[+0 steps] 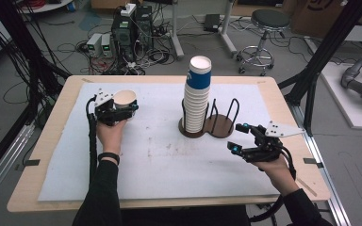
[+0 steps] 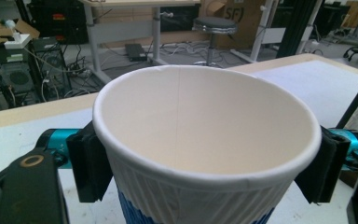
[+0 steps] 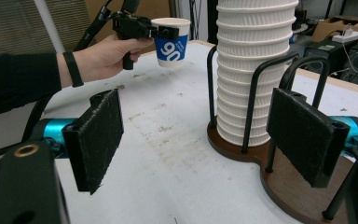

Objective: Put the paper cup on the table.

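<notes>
Holding a single paper cup (image 1: 125,100) upright in my left claw (image 1: 118,110), I am pressing its pads against the ribbed wall just under the rim, one on each side. I am carrying the cup at the left of the high view, above the white mat, well apart from the cup stack (image 1: 197,96), which is standing in its wire holder (image 1: 221,123) at centre. My right claw (image 1: 239,137) is hanging with jaws spread and nothing between them, just beside that holder at lower right, so it is far nearer the stack. I judge the next move depends on the cup's vertical axis staying plumb. Beneath everything the table (image 1: 47,141) is carrying the stained mat (image 1: 155,160); beyond it, computers, cables and a stool (image 1: 266,28) are crowding the floor.
</notes>
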{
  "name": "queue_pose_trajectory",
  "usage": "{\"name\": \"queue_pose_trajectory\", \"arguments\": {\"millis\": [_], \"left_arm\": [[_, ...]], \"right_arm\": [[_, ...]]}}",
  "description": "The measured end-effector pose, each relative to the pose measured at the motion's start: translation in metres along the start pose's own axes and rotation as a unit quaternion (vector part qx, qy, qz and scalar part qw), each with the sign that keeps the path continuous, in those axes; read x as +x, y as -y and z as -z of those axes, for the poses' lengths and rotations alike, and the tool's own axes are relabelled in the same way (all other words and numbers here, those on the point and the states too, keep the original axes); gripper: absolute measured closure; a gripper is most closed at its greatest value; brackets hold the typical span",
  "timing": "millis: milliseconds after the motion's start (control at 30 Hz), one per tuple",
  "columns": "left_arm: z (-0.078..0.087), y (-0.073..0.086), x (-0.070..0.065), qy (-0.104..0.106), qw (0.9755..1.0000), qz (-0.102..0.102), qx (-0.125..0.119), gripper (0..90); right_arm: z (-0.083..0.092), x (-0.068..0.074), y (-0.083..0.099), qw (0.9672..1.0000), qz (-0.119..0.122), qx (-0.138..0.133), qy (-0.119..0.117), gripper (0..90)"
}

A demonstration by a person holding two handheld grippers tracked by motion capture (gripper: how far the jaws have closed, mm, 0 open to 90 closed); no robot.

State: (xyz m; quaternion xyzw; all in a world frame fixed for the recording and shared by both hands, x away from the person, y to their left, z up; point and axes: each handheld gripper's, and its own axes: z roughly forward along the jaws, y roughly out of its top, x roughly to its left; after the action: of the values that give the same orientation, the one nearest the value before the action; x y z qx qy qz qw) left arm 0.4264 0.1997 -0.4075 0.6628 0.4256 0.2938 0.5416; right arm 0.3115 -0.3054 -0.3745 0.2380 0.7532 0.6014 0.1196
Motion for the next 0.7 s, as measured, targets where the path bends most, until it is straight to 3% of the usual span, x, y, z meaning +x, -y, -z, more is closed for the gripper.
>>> {"name": "queue_pose_trajectory", "arguments": {"millis": [133,567,700], "left_arm": [[0.001,0.006,0.0,-0.013,0.9998,0.001,-0.013,20.6],[-0.004,0.023,0.006,-0.011,0.9998,0.014,0.012,19.6],[-0.007,0.025,0.007,-0.009,0.9997,0.007,0.022,19.6]], "right_arm": [[0.0,0.0,0.001,1.0,-0.003,0.003,-0.001,19.1],[-0.002,0.0,0.001,1.0,-0.001,0.005,0.001,19.1],[-0.002,0.0,0.001,1.0,-0.002,0.006,0.0,19.1]]}}
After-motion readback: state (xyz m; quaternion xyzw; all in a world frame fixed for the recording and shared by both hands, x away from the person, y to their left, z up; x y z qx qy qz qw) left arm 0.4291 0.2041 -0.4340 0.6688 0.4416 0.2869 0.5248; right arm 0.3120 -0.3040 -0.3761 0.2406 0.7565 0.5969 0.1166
